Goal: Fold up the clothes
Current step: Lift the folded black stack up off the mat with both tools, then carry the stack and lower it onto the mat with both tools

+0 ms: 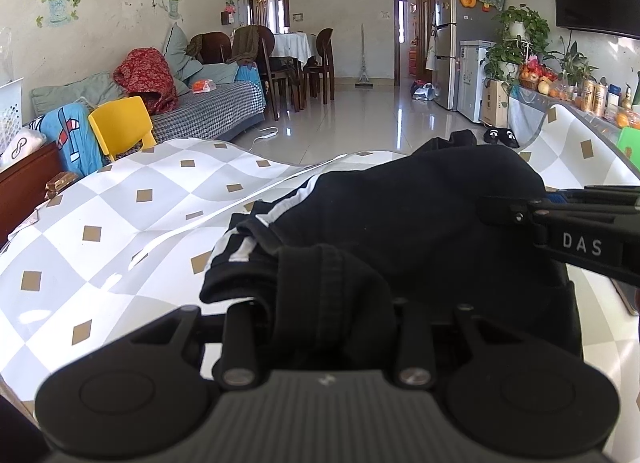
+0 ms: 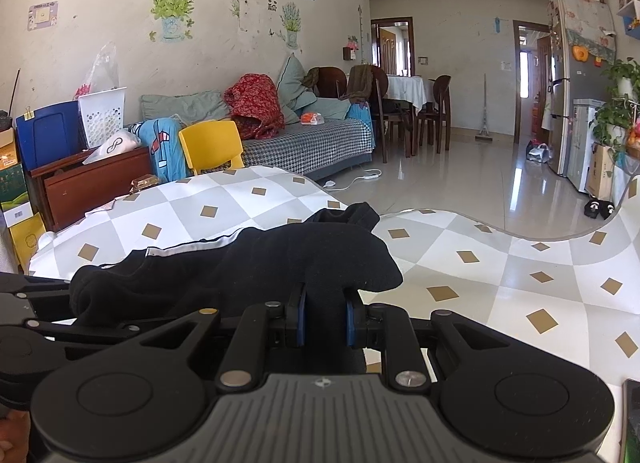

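both grippers hold a black garment over the table

we have a bunched black garment (image 1: 420,223) with a white stripe (image 1: 276,211) caught in both tools above a checked table (image 1: 120,203). in the right wrist view, the right gripper (image 2: 323,319) pinches a thick fold of the cloth between its blue pads (image 2: 301,319), the fabric rising straight out of the gap and spreading ahead of the fingers and to their left. in the left wrist view, the left gripper (image 1: 326,315) has a seamed hem of the same garment bunched between its fingers; the tips are buried under the cloth, so we read it as a grip, though the pads themselves are hidden. the right tool reaches in from the right of the left fingers, its tip sunk in the fabric.

the garment sits heaped just ahead of both sets of fingers, part resting on the table, the stripe trailing to the left of them. we judge this as mid-fold: an edge gripped at two points, either about to be carried over or just brought across. whichever it is, the next move calls for both pinches to stay firm and level, since the cloth is thick, slack and inclined to slump.
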